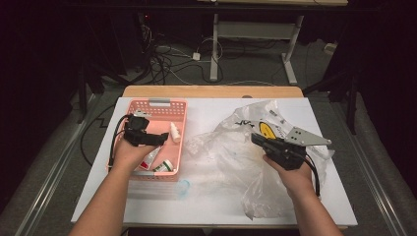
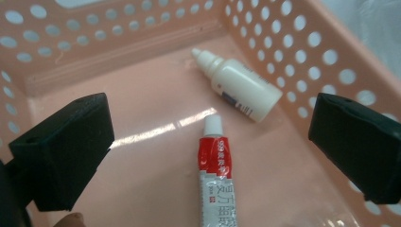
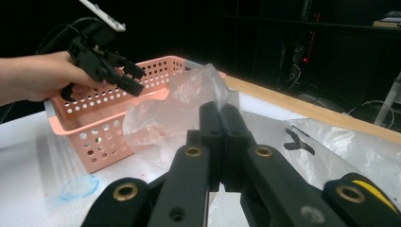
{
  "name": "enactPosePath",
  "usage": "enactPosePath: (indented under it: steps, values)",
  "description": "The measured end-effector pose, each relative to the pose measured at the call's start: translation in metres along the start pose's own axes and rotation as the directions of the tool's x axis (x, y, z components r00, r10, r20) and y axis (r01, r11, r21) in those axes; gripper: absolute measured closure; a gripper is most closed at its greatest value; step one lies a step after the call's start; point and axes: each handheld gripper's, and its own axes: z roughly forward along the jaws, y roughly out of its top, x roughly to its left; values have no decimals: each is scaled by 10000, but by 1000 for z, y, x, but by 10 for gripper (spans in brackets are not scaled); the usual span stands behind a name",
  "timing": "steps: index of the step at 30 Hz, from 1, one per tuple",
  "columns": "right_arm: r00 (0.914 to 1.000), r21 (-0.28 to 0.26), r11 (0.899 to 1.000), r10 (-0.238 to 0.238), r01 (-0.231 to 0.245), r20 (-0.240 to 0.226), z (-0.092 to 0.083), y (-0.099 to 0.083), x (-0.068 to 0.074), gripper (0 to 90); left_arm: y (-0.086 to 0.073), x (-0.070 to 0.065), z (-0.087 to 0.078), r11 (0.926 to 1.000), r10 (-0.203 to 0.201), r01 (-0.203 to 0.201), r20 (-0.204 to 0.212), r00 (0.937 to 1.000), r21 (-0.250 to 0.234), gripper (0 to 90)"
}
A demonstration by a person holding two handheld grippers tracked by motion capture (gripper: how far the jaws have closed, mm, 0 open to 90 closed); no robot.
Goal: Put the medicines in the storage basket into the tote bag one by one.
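In pink basket (image 2: 302,56), between your left gripper's (image 2: 208,151) wide-open jaws: red-and-white tube (image 2: 216,175) flat on floor, cap pointing at white dropper bottle (image 2: 241,87) just beyond, the two close, contact unclear. Tube likely light, soft, glossy; pinch across firmer shoulder below cap, not flattened tail. Bottle stiff, round, may roll; grip across body. Your right gripper (image 3: 221,113): jaws shut on edge of clear plastic bag (image 1: 236,147); film thin, slippery, crumples.
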Motion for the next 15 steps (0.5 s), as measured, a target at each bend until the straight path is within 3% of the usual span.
enactPosePath:
  steps: [1,9,15]
  values:
    - [10000,-11,10000,-11,11,24,-1,0,0,900,0,2,4,9995,-182,179,104,9998,265,6]
    - [9998,-75,10000,-4,5,175,-10,-1,0,900,-2,1,17,9904,-102,83,135,9999,1377,56]
    - [10000,-75,10000,-6,7,66,-9,-2,-1,900,-3,-1,25,9755,90,-150,283,9996,2196,141]
